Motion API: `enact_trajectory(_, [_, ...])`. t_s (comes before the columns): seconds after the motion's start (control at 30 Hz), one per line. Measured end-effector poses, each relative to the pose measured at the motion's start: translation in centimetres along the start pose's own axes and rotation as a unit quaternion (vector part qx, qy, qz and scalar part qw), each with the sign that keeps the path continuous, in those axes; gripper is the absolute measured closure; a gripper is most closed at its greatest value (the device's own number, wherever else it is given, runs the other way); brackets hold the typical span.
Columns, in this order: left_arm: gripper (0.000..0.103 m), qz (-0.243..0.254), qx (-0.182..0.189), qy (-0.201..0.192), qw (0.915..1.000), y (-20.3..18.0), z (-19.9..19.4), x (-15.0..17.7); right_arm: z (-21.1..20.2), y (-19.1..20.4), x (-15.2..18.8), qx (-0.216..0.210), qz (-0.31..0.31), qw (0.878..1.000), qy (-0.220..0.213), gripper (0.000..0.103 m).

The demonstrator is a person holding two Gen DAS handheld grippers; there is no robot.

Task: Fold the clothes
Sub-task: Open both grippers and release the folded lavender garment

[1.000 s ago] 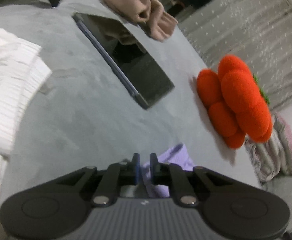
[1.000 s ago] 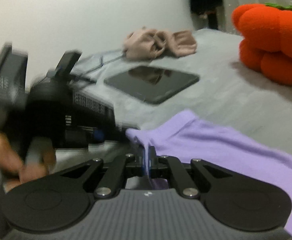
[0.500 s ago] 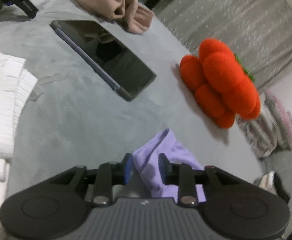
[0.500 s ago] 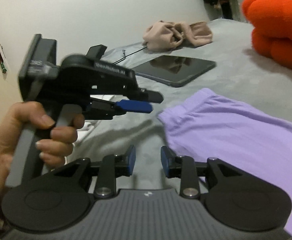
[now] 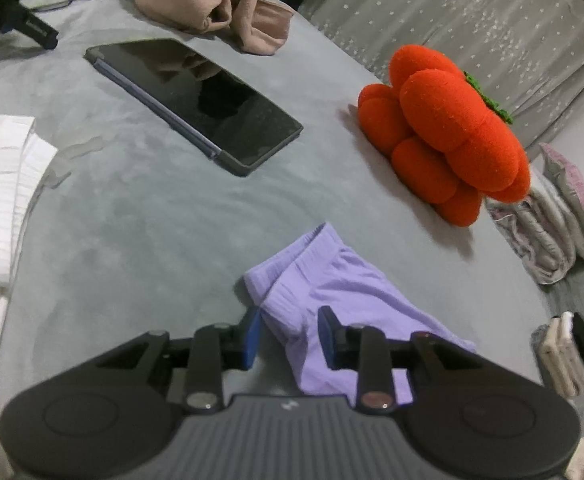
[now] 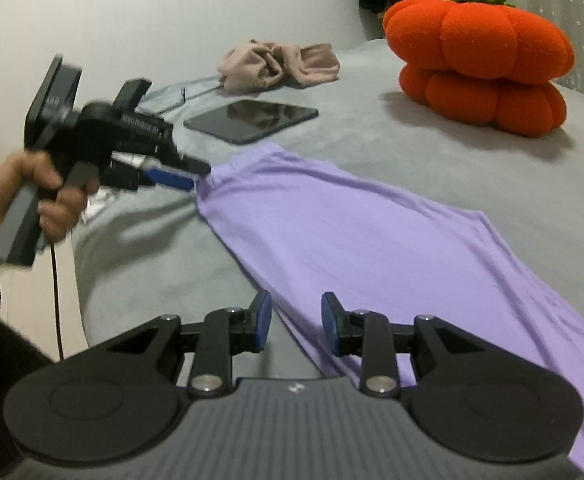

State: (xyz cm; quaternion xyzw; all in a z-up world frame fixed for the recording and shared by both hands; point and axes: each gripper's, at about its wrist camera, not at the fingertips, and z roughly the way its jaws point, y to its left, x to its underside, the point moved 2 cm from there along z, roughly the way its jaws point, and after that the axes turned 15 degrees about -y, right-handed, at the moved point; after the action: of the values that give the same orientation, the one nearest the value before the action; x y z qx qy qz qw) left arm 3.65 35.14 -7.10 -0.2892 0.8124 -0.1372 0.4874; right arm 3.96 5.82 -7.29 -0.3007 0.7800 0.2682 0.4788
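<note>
A lilac garment (image 6: 371, 240) lies spread flat on the grey bed (image 6: 411, 152), running from its waistband at the far left toward the near right. In the left wrist view its waistband end (image 5: 331, 280) lies between the open jaws. My left gripper (image 5: 290, 330) is open and just over that end; it also shows in the right wrist view (image 6: 184, 174), held by a hand at the garment's far corner. My right gripper (image 6: 295, 322) is open and empty, low over the garment's near edge.
A dark tablet (image 5: 196, 100) lies on the bed beyond the garment. A beige crumpled cloth (image 5: 212, 0) is farther back. An orange pumpkin plush (image 5: 451, 132) sits to the right. White folded clothes (image 5: 0, 184) lie at the left, more folded items (image 5: 551, 224) at the right edge.
Both grippers have opened and let go of the lilac garment, which now lies flat on the bed. Both have drawn back from it, the right one farther.
</note>
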Motion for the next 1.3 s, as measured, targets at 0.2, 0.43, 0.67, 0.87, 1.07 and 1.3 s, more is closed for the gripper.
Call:
enact_trajectory(0.2, [0.097, 0.028, -0.015, -0.038, 0.9988, -1.5, 0.1, 0.1, 0.0, -0.5, 1.4, 0.007, -0.023, 1.0, 0.006, 0.082])
enact_trajectory(0.43, [0.097, 0.031, -0.015, -0.078, 0.9963, -0.5, -0.7, -0.4, -1.0, -0.1, 1.2, -0.008, -0.034, 0.999, -0.013, 0.102])
enact_trajectory(0.67, [0.089, 0.085, -0.06, -0.042, 0.9937, 0.1, 0.6, 0.9, 0.4, 0.3, 2.5, -0.017, -0.032, 0.999, 0.013, 0.102])
enact_trajectory(0.87, [0.067, 0.109, -0.063, -0.098, 0.9871, -1.6, -1.4, 0.1, -0.7, 0.0, 1.3, -0.019, -0.001, 1.0, 0.016, 0.09])
enact_trajectory(1.07, [0.065, 0.127, -0.015, -0.104, 0.9863, -4.5, -0.7, 0.5, -2.8, -2.4, 0.0, 0.008, 0.017, 1.0, -0.001, 0.068])
enact_trajectory(1.3, [0.076, 0.177, -0.007, -0.078, 0.9812, -6.5, 2.8, 1.8, -4.8, -6.5, -0.1, 0.056, 0.035, 0.998, -0.015, 0.068])
